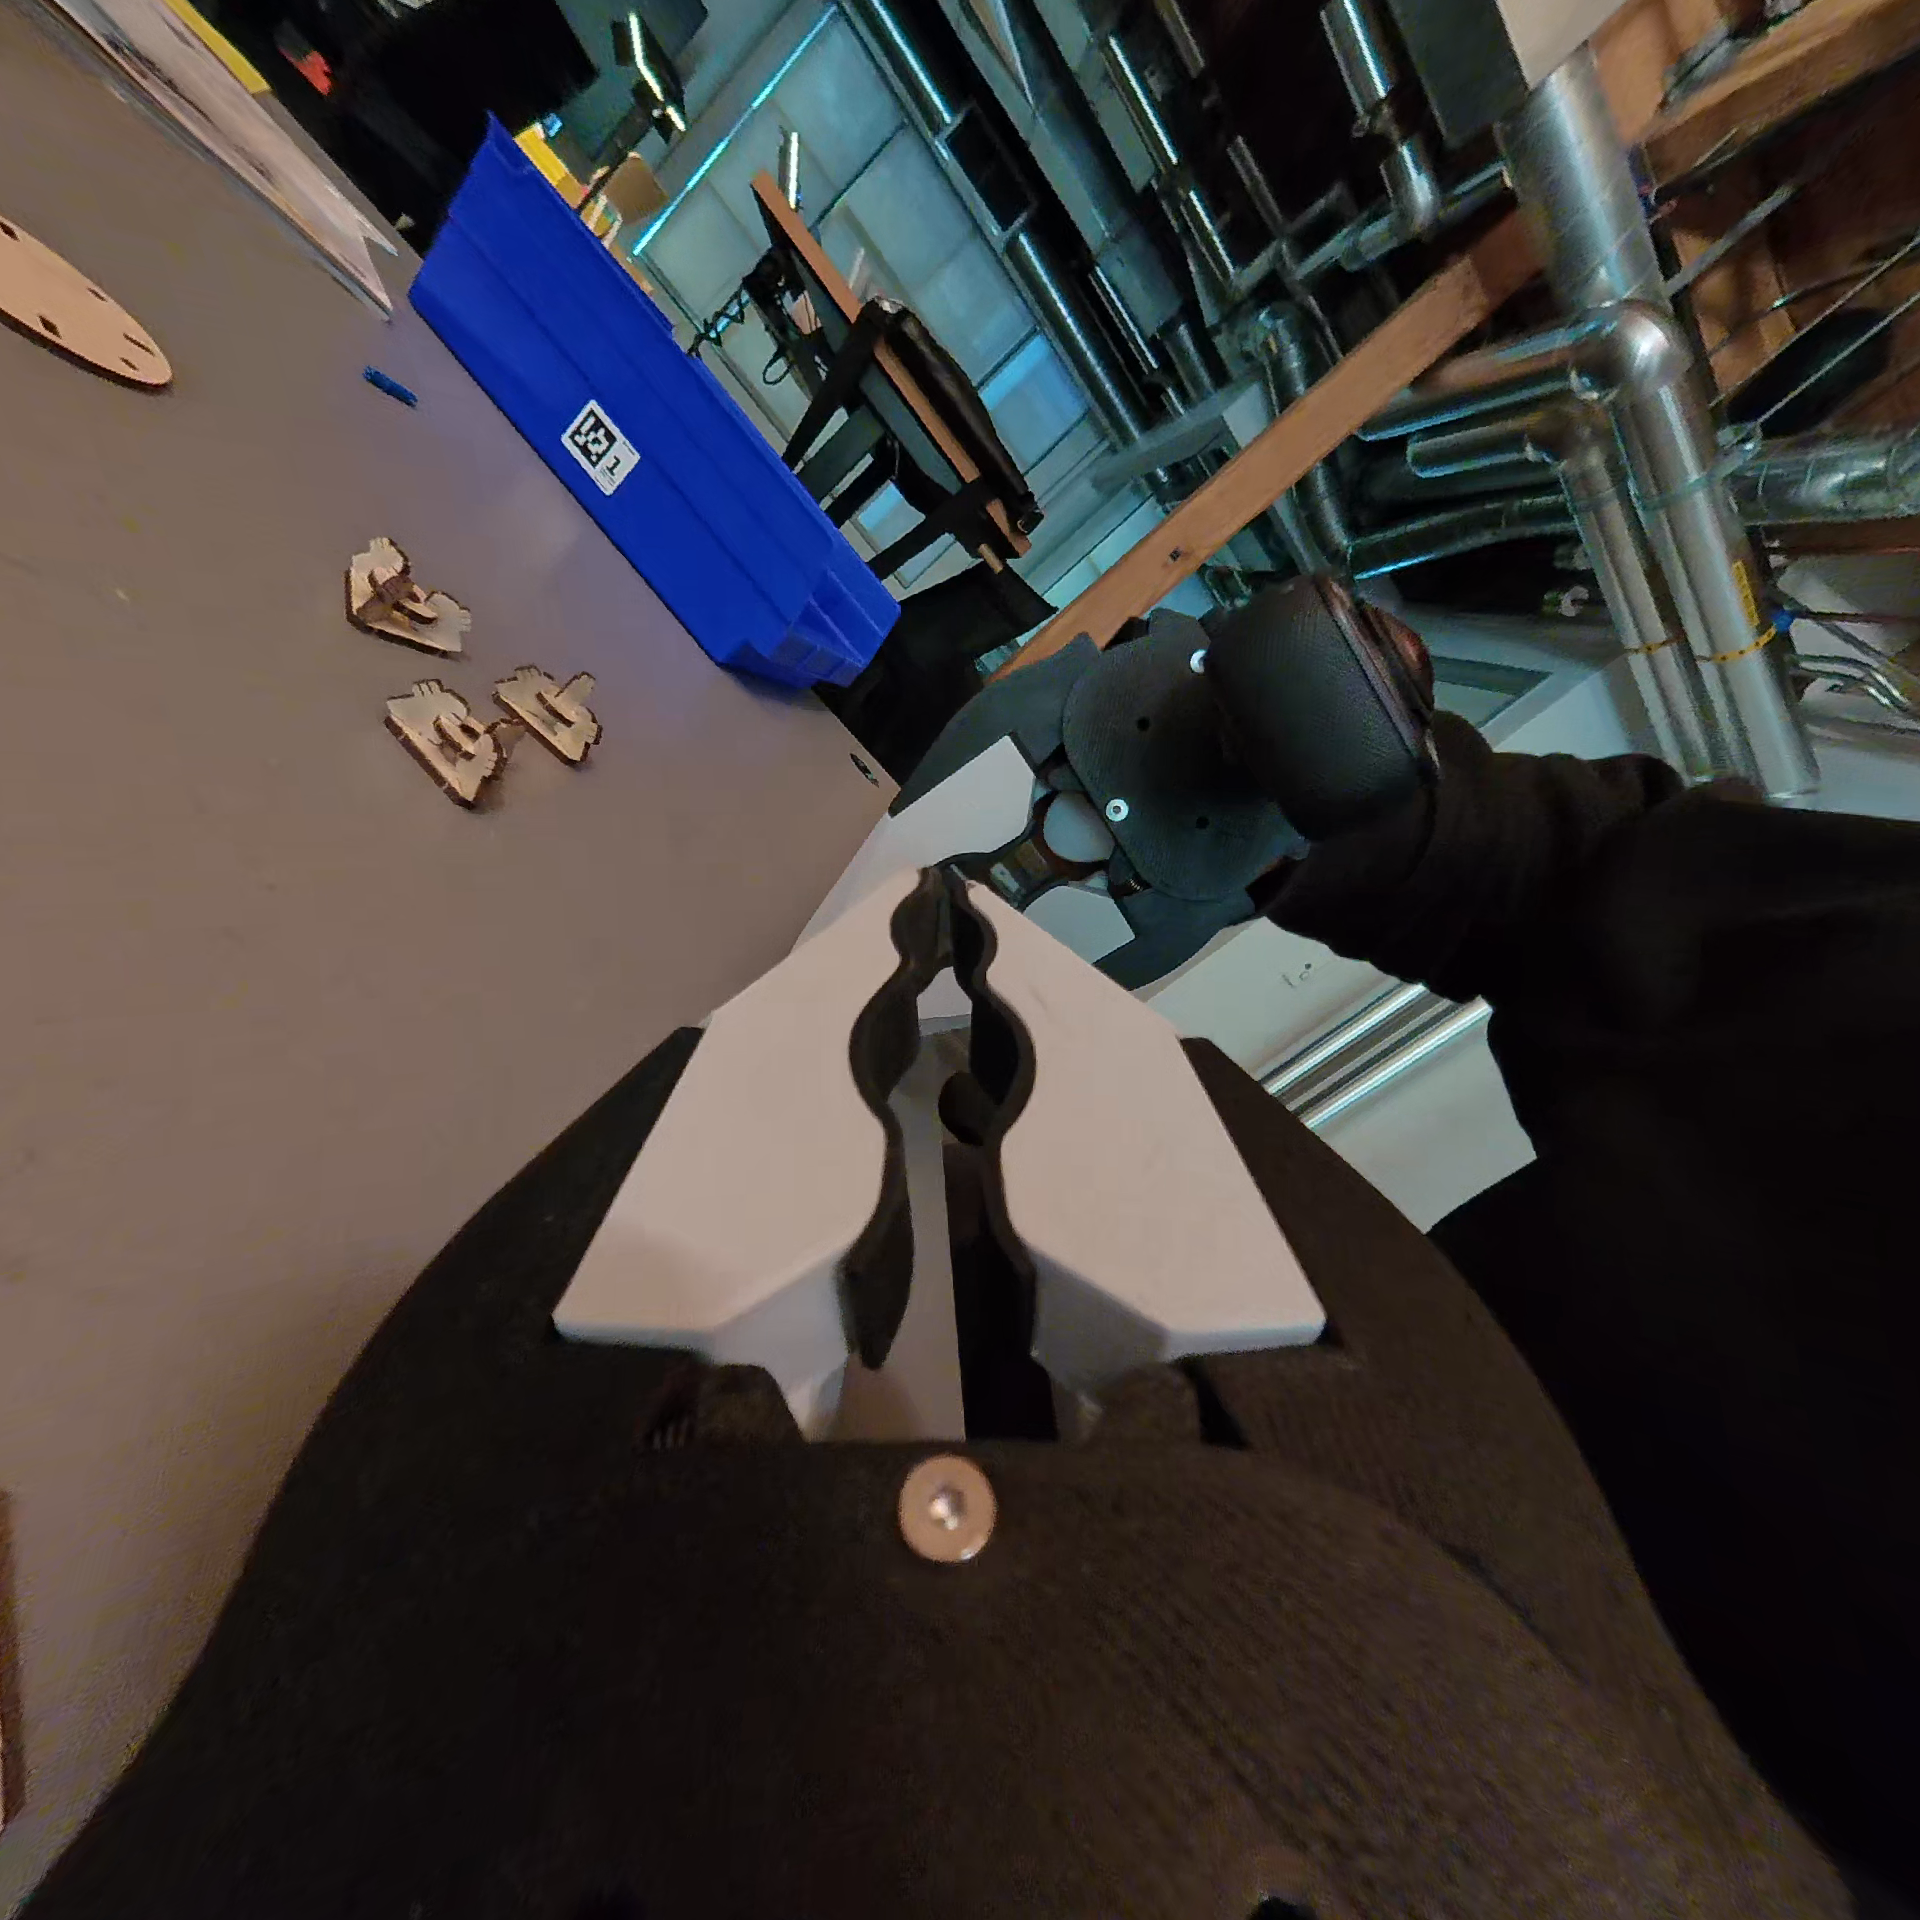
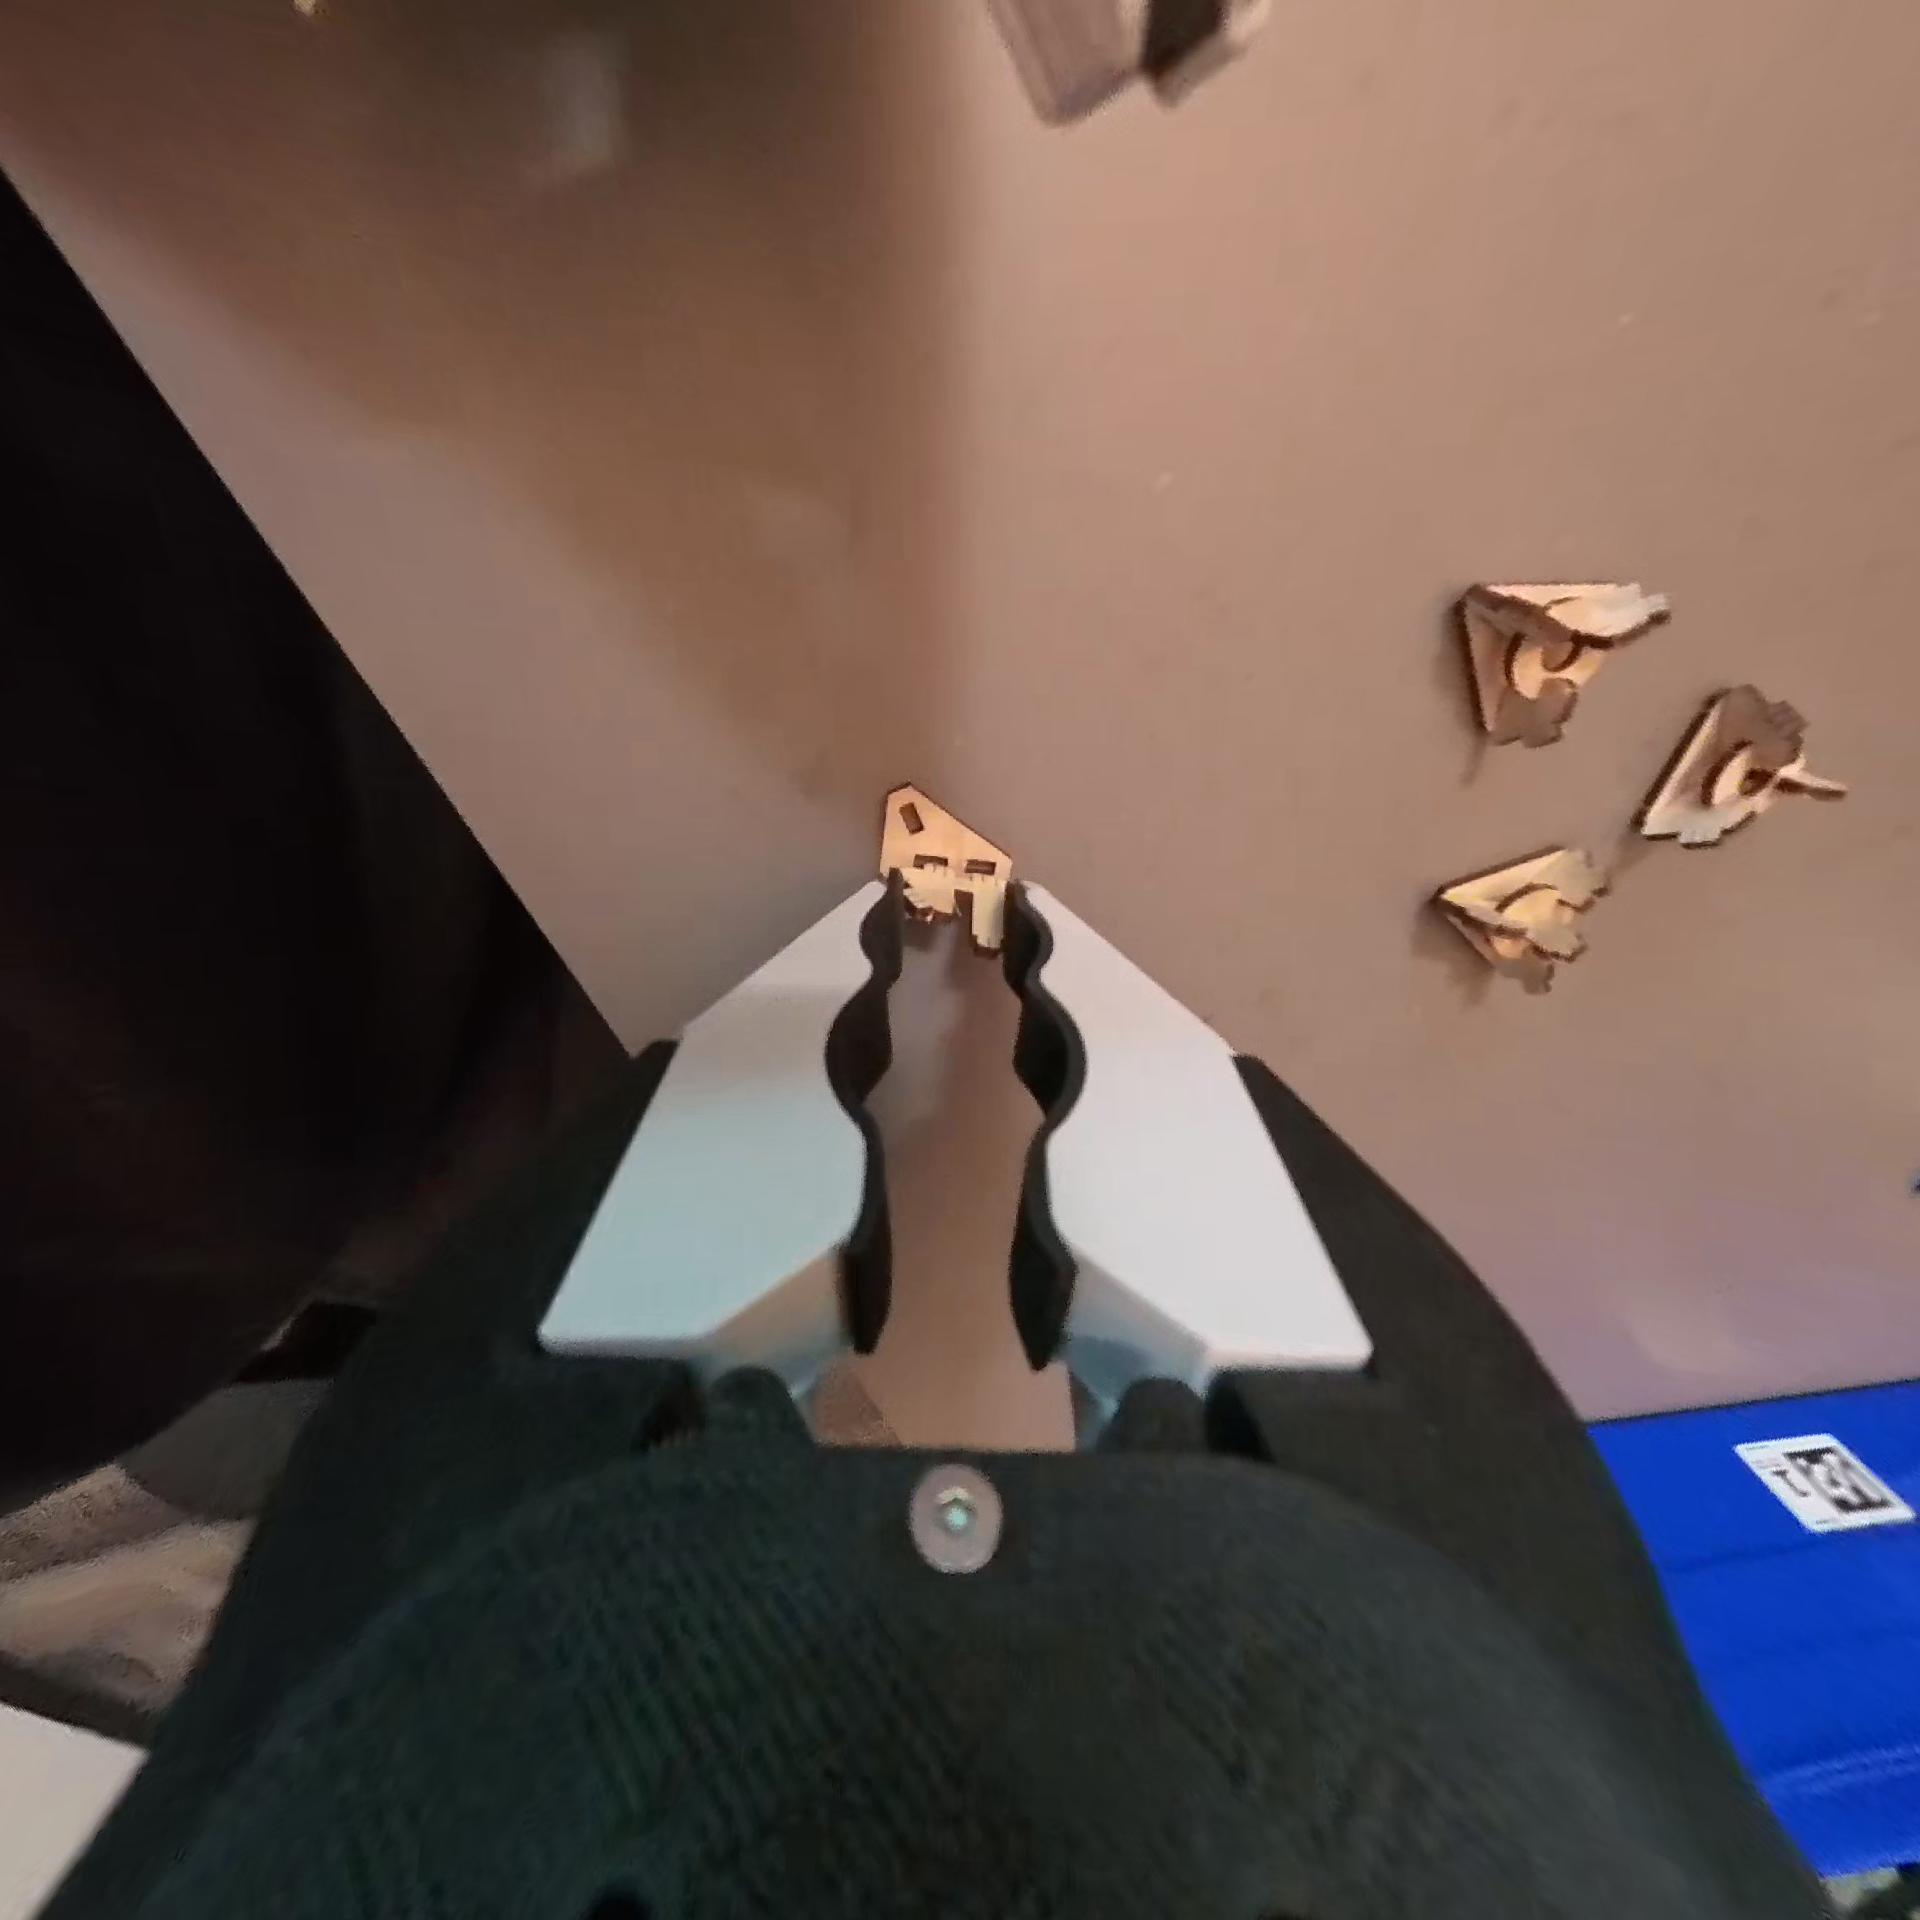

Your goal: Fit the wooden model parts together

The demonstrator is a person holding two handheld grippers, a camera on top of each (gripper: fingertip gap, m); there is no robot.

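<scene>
Two grippers show. The left gripper point(image 1: 943, 883) has its black wavy fingertips pressed together with nothing between them, hanging beyond the tabletop's point(image 1: 260, 935) edge, close to the right gripper's point(image 2: 951, 899) body. The right gripper pinches one small wooden piece point(image 2: 940, 852), a flat laser-cut plate with three little rectangular slots and toothed tabs; both pads press on its tabbed end, and the plate sticks out past the fingertips above the tabletop, near its dark edge.

Three assembled wooden pieces point(image 2: 1621, 779) lie loose on the tabletop in a cluster, well apart from the held one; the left wrist view shows the same three toward the edge that carries the bin. One round wooden disc point(image 1: 73, 312) with small holes rests farther in, partly cut off by the frame. One tiny blue piece point(image 1: 390, 387) lies between the disc and the bin.

One blue bin point(image 1: 644, 416) stands along the tabletop's edge. It bears one white sticker point(image 1: 601, 445) with a black square code pattern.
</scene>
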